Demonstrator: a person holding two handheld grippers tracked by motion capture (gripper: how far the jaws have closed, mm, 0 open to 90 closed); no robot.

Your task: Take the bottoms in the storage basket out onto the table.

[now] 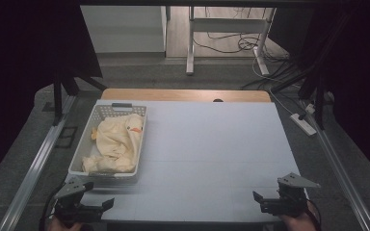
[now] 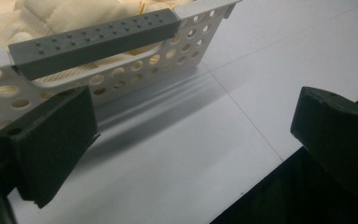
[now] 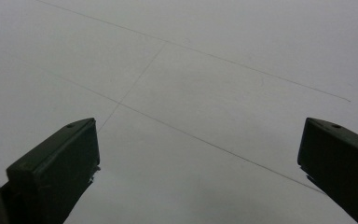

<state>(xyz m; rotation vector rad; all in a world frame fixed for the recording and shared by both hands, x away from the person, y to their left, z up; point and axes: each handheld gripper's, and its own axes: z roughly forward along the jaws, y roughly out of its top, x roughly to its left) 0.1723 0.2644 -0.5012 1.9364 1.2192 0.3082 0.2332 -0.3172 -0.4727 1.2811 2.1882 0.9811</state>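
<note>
- No readable writing shows on anything.
- White perforated basket (image 1: 87,139) with grey handles holds a cream duck plush (image 1: 120,142).
- Left gripper (image 1: 96,199), just beside the basket's near end, gapes empty.
- Right gripper (image 1: 265,201), well apart from the basket, also gapes empty.

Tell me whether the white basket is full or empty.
Full. A crumpled cream cloth with a small orange mark fills the basket and reaches its rim; in the left gripper view it bulges behind the grey handle.
</note>
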